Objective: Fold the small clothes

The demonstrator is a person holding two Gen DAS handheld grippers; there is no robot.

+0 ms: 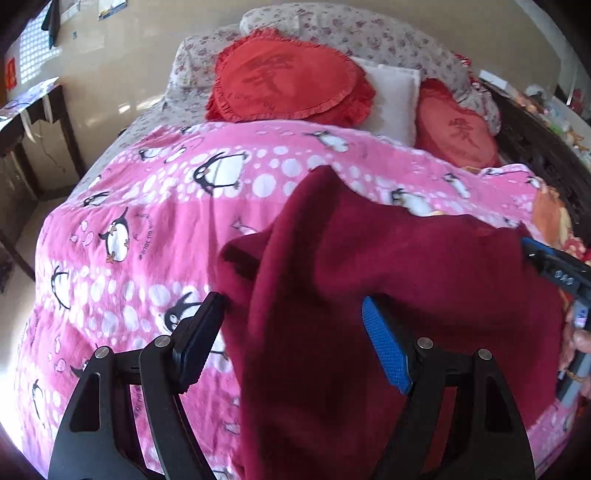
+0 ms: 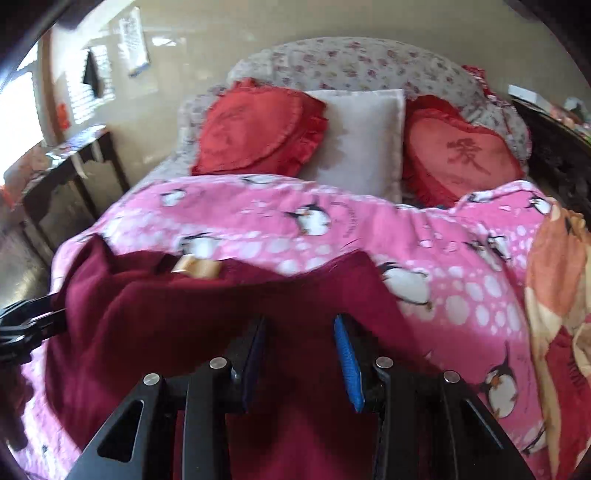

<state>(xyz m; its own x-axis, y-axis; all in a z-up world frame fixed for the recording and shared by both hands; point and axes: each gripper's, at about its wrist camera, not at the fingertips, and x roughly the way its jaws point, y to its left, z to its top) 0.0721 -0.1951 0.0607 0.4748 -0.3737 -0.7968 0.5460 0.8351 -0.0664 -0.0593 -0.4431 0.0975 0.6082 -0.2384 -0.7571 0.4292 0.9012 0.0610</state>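
A dark red garment [image 1: 388, 266] lies rumpled on the pink penguin blanket [image 1: 147, 229] near the bed's front edge. A ridge of it rises toward the pillows. My left gripper [image 1: 293, 299] stands wide open over its left part, cloth lying between the fingers and neither pad pressing on it. In the right wrist view the same dark red garment [image 2: 147, 314] shows a tan label [image 2: 195, 267] at its far edge. My right gripper [image 2: 300, 319] hangs partly open above the cloth, gripping nothing. Each gripper shows at the other view's edge: right gripper [image 1: 554, 273], left gripper [image 2: 22, 328].
Two red heart cushions [image 1: 288, 88] [image 2: 461, 151] and a white pillow [image 2: 362, 140] lean on floral bedding [image 1: 369, 33] at the head. An orange patterned cloth [image 2: 554, 277] lies at the right. A dark wooden table [image 1: 37, 122] stands left of the bed.
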